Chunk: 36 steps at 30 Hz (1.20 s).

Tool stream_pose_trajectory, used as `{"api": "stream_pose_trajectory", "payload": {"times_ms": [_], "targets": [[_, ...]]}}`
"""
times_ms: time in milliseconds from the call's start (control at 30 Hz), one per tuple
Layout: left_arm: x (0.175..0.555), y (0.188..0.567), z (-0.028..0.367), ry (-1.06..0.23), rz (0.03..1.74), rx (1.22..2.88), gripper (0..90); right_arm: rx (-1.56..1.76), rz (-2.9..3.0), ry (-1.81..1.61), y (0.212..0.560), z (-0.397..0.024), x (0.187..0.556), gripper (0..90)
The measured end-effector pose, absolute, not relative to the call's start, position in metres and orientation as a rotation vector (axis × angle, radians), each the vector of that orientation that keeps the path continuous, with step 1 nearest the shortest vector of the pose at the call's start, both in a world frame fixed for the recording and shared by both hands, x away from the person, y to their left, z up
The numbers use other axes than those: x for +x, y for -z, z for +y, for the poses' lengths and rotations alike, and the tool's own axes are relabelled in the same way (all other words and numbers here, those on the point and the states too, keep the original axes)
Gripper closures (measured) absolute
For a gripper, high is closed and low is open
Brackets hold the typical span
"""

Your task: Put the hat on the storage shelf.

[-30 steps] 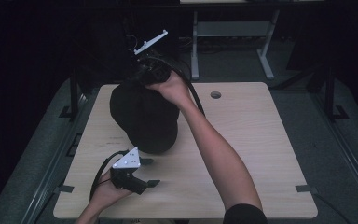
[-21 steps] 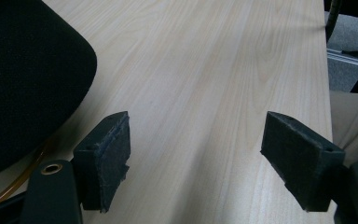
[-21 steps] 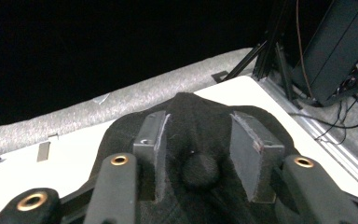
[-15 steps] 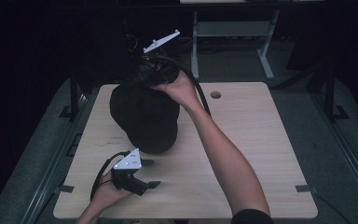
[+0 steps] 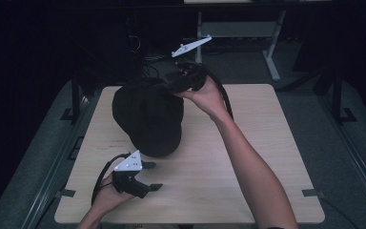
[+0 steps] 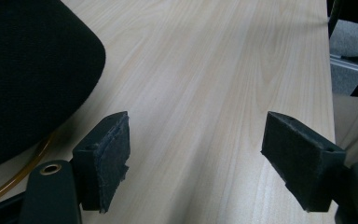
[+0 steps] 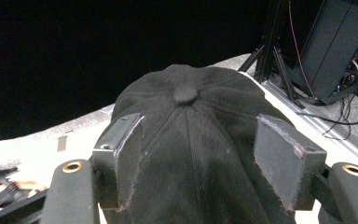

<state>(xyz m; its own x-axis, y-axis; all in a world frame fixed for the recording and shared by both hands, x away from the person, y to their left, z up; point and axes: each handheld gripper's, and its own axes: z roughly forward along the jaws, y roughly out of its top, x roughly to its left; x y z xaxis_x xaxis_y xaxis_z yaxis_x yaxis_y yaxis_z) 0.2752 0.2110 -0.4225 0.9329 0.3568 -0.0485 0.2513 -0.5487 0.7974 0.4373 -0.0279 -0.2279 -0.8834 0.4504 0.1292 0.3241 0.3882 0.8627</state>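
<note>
The cap [image 7: 191,154] is made of matt black woven cloth. The table [image 6: 205,93] is finished in smooth, pale wood grain.

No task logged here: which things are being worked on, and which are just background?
In play:
- black cap
- right gripper, open at the cap's crown
- left gripper, open near the brim

Background:
- table
- metal stand legs
- floor cables

cap [image 6: 32,70]: cut by left edge, left gripper view | its front hidden behind jaws, right gripper view
</note>
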Motion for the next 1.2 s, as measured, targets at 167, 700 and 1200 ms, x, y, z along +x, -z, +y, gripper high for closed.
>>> {"api": "stream_pose_trajectory", "payload": {"times_ms": [167,700,1200], "targets": [[0.275,0.422,0.212,-0.152,0.434,2.179,23.0,0.717,2.497,-1.51,0.229,-0.042,0.432,30.4],[0.276,0.421,0.214,-0.168,0.445,2.16,23.0,0.799,2.471,-1.511,0.239,-0.08,0.424,28.2],[0.277,0.422,0.216,-0.176,0.46,2.152,22.6,0.871,2.448,-1.504,0.256,-0.117,0.414,26.4]]}}
